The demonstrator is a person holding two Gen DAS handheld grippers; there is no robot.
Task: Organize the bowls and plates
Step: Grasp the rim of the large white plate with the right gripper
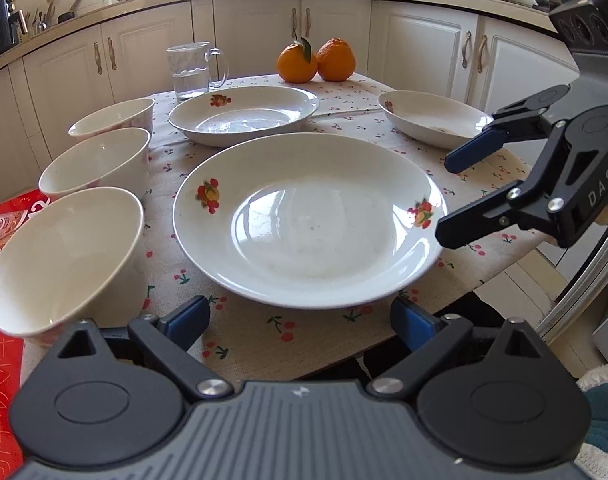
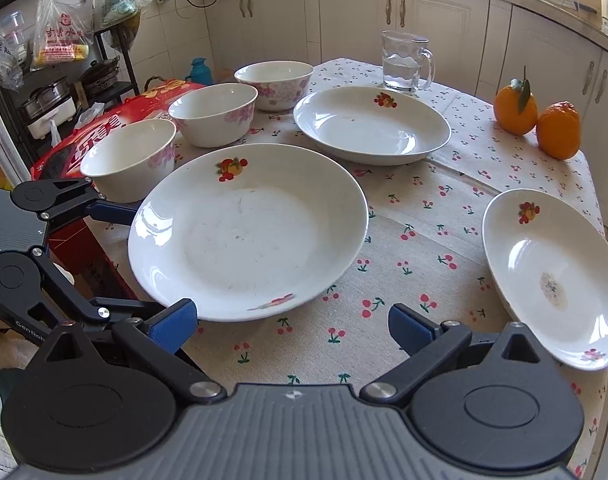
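A: What do the tools look like?
B: The left gripper point(image 1: 300, 318) and right gripper point(image 2: 292, 326) match: black linked arms, silver screws, blue pads point(image 2: 172, 322), a ribbed grey body.
A: Any markings?
B: White letters "DAS" on the right one's side. A fluffy white and teal sleeve point(image 1: 601, 412) shows near it.

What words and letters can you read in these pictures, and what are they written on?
"DAS": on the side of the right tool.
"GenRob": on the arm of the left tool; the rest is cut off.
Red Chinese characters on the hanging plastic bag: too small to read surely.
Big characters on the red package: partly hidden, unreadable.
Print on the red packets: blurred.
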